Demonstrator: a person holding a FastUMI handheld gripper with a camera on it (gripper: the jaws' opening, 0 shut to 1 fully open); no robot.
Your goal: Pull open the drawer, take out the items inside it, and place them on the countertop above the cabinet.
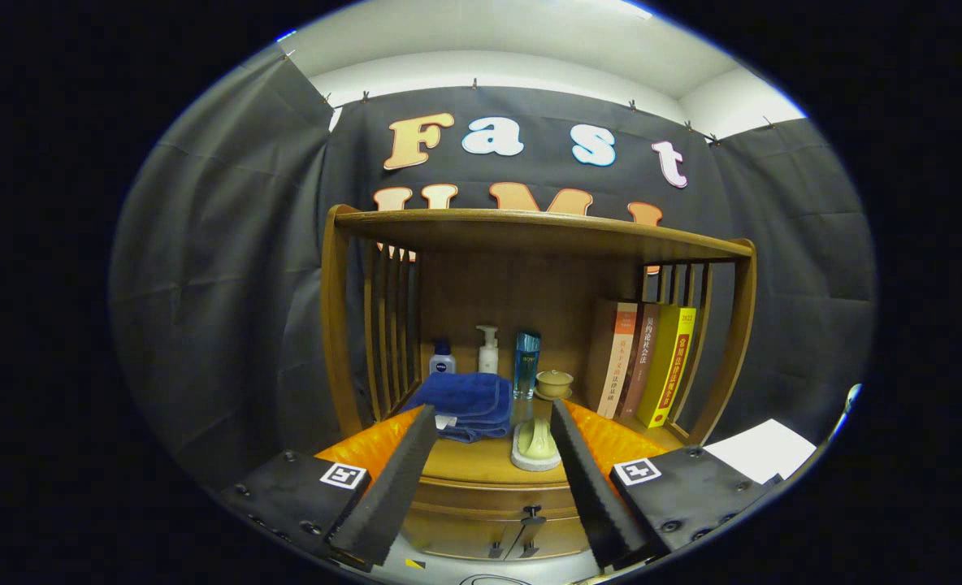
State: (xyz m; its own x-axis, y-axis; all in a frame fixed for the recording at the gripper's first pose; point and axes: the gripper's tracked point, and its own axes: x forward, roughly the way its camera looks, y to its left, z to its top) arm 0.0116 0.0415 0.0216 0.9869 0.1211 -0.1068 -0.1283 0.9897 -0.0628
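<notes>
Three upright books (642, 363), blue bottle (526, 363), pump bottle (488, 350), small lidded bowl (554, 383)

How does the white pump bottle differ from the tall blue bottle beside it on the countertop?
The white pump bottle is opaque and shorter, with a pump head on top; the tall blue bottle is see-through, taller, with a flat cap. The pump bottle stands behind the folded blue towel; the blue bottle stands next to the small lidded cup. Both stand upright, beyond the open tongs.
</notes>
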